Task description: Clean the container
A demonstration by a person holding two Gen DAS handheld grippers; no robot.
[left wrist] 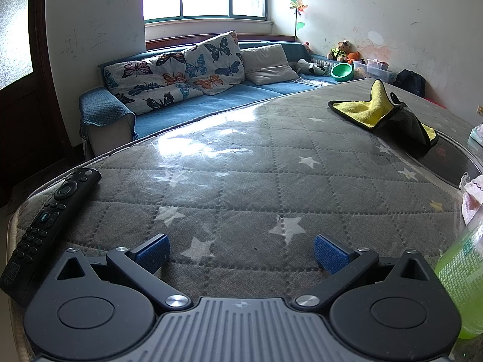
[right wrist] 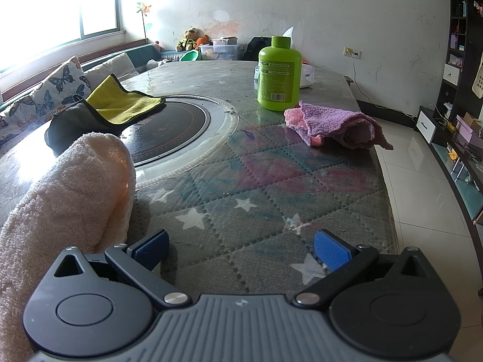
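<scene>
Left gripper (left wrist: 241,253) spread wide, nothing between blue pads, low over grey star-quilted table (left wrist: 241,181) under glossy clear cover; black remote (left wrist: 45,226) just beside left finger at table edge; yellow-and-grey cloth (left wrist: 383,114) crumpled farther ahead on right, partly over dark round hotplate (left wrist: 452,163); blue sofa (left wrist: 196,102) with butterfly cushion beyond.

Right gripper (right wrist: 241,253) also wide apart, empty, low over same table near its front edge; cream towel (right wrist: 69,196) bunched just beside left finger; pink-purple towel (right wrist: 335,123) lying ahead on right; lime-green bottle (right wrist: 279,74) upright just behind it, well apart from gripper; matching green screw cap on, opaque squat body, label panel of fine print plus barcode facing camera; same bottle seen blurred at right edge of left view, close beside left gripper.
</scene>
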